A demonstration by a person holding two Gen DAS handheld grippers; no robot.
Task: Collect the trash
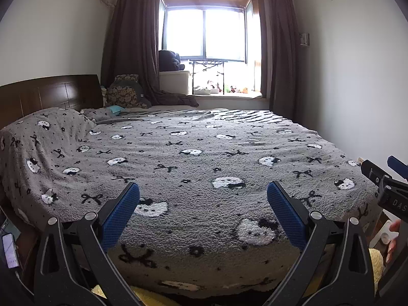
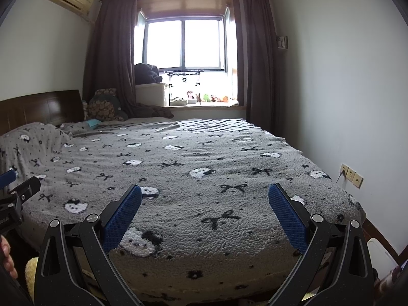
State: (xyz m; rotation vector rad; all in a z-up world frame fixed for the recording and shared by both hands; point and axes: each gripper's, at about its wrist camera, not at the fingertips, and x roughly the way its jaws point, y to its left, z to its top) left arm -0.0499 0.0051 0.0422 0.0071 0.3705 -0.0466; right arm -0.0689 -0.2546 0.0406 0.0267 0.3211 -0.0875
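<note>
My left gripper is open and empty, held above the near edge of a bed with a grey blanket patterned with cats and bows. My right gripper is open and empty over the same bed. The right gripper also shows at the right edge of the left wrist view, and the left gripper at the left edge of the right wrist view. A small teal item lies near the pillows; it also shows in the right wrist view. I see no clear trash on the blanket.
A wooden headboard stands at the left. Cushions sit in the far corner. A window sill holds small toys and a rack. A phone lies at the lower left. Wall sockets are on the right wall.
</note>
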